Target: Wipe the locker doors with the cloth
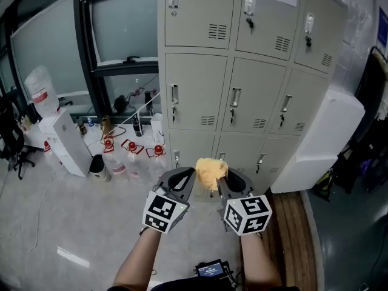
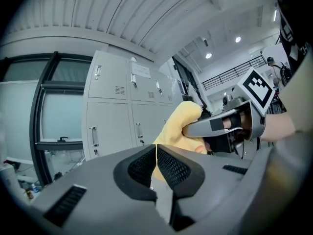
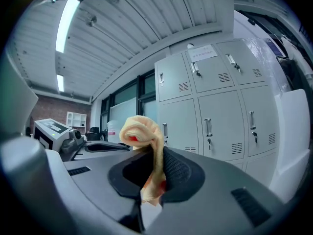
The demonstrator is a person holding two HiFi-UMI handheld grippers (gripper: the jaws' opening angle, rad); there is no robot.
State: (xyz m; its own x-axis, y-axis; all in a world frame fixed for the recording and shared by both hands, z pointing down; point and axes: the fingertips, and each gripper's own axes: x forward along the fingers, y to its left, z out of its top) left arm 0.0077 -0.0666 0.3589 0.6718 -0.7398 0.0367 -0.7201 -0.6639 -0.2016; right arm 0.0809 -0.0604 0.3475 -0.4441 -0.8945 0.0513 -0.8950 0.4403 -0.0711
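Left tool [image 1: 189, 174] and right tool [image 1: 222, 176]: grey moulded shells, each narrowing to two jaws lined with black, fine-meshed pads [image 2: 173, 169]. Black slotted inserts [image 2: 66, 204] sit on the shell flanks. Each tool carries a white cube [image 1: 247, 216] printed with black square markers. Dark clothing [image 1: 182, 285] at the torso, with a small lit-screen device [image 1: 211, 269].

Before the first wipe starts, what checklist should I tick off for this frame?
1. Cloth clamped in the right gripper: ok, the jaws are shut on it.
2. Left gripper free: ok, jaws together with nothing between them.
3. Locker doors in view shut: ok.
4. Cloth touching a door: not ok, it is held short of the doors.
5. Cloth bunched enough to present a wiping face: ok, a wad stands above the jaws.
6. Cloth damp: cannot tell.
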